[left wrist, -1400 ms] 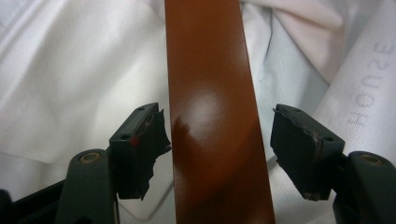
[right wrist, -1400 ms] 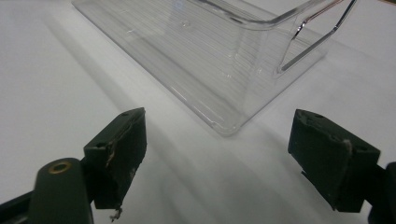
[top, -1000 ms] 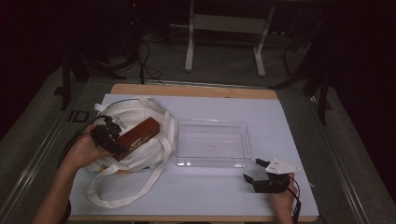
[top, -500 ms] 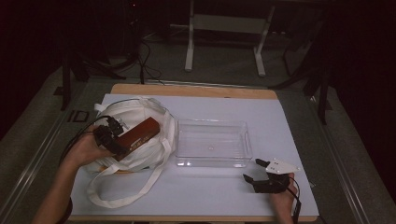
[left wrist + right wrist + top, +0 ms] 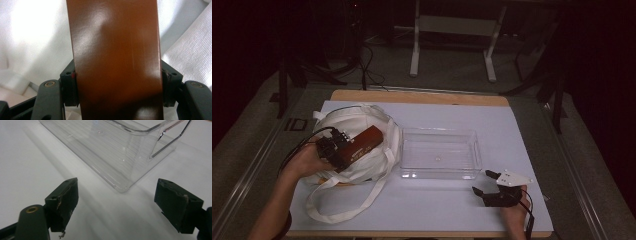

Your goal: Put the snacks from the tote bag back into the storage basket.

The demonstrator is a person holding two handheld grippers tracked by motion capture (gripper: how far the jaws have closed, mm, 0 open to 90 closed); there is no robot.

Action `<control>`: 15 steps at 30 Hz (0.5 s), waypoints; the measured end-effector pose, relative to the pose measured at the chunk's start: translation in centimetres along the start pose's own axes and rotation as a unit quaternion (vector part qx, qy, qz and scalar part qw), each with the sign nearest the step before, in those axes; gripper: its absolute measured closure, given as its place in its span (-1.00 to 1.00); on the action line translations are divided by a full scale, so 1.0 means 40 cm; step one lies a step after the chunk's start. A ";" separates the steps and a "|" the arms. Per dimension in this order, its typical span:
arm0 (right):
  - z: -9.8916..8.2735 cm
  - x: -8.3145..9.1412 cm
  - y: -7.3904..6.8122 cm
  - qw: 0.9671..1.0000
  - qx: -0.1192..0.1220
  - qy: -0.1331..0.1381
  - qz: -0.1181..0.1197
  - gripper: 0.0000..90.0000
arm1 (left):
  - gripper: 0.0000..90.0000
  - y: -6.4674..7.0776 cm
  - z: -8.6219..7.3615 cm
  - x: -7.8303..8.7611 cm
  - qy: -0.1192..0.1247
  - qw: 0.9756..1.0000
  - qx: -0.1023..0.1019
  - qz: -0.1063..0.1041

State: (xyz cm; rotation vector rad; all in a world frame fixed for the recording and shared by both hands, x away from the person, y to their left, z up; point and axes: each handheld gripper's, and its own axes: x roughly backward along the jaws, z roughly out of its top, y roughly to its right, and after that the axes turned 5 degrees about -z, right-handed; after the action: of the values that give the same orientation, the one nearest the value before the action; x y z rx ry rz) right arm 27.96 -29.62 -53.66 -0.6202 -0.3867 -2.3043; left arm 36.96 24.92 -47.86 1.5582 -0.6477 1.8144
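Box (image 5: 115, 60), brown and glossy, sits clamped between the just-closing left gripper (image 5: 343, 148) pads over the white bag (image 5: 357, 120), and could slip on its slick faces or snag fabric, while the right gripper (image 5: 492, 186) rests wide open beside the tray (image 5: 439, 175).

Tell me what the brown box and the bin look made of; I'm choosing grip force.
Brown box: probably glossy coated cardboard or plastic, judging by soft highlights on its flat face. Bin: clear rigid plastic, see-through with bright rim edges.
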 end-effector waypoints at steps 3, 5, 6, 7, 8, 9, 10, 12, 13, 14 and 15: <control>0.000 0.000 0.000 1.000 0.000 -0.001 0.000 -0.57 | -0.21 -0.002 0.004 -0.006 -0.006 1.000 0.003 -0.004; 0.000 0.000 0.000 1.000 0.001 -0.001 0.000 -0.57 | -0.21 -0.005 0.009 -0.010 -0.013 1.000 0.003 -0.008; 0.000 -0.001 0.000 1.000 0.001 -0.001 0.000 -0.57 | -0.20 -0.006 0.011 -0.011 -0.015 1.000 0.004 -0.009; 0.000 0.000 0.000 1.000 0.001 -0.001 0.000 -0.57 | -0.20 -0.007 0.013 -0.012 -0.017 1.000 0.004 -0.011; 0.000 0.000 -0.001 1.000 0.000 -0.001 0.001 -0.57 | -0.18 -0.008 0.014 -0.013 -0.019 1.000 0.004 -0.013; 0.000 0.000 0.000 1.000 0.000 -0.001 0.001 -0.57 | -0.17 -0.009 0.014 -0.013 -0.020 1.000 0.005 -0.014; 0.000 0.000 0.000 1.000 0.000 -0.001 0.001 -0.57 | -0.16 -0.009 0.015 -0.013 -0.020 1.000 0.005 -0.015; 0.000 -0.001 0.000 1.000 0.000 -0.001 0.001 -0.57 | -0.13 -0.009 0.015 -0.013 -0.021 1.000 0.007 -0.016; 0.000 -0.001 0.000 1.000 0.000 -0.002 0.001 -0.57 | -0.12 -0.009 0.015 -0.014 -0.022 1.000 0.008 -0.017; 0.000 -0.001 0.000 1.000 0.001 -0.002 0.001 -0.57 | -0.11 -0.009 0.015 -0.014 -0.022 1.000 0.008 -0.017; 0.000 -0.001 -0.001 1.000 0.001 -0.002 0.001 -0.57 | -0.11 -0.009 0.014 -0.014 -0.021 1.000 0.011 -0.018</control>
State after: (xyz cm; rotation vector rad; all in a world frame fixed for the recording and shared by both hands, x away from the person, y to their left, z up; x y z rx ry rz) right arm 27.97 -29.57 -53.67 -0.6233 -0.3896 -2.3007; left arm 37.65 24.65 -48.31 1.6169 -0.6168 1.7711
